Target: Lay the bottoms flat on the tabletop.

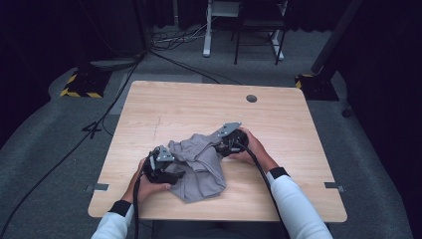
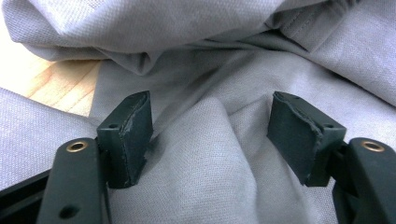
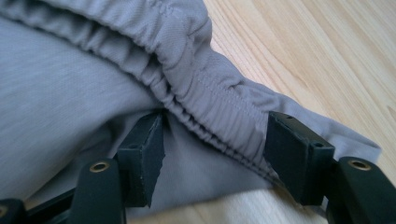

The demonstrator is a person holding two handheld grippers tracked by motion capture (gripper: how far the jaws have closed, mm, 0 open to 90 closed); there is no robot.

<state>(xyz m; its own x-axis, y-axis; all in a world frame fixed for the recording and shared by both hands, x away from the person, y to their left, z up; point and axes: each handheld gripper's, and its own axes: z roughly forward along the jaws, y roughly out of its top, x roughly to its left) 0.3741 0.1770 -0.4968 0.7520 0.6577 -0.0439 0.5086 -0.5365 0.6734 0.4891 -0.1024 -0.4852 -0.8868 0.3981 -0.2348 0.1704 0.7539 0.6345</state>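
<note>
The grey garment (image 1: 199, 167) lies crumpled on the surface (image 1: 278, 124), nothing folded yet I think; my left hand-held gripper (image 2: 212, 135) and right hand-held gripper (image 3: 215, 149) stand wide apart over fabric, gripping nothing.

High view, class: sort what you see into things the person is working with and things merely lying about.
In the job:
grey garment, crumpled on the table
left gripper, jaws open around a fold
right gripper, jaws open at the elastic waistband

Lying about:
floor cables
desk legs
yellow-black striped base
</note>
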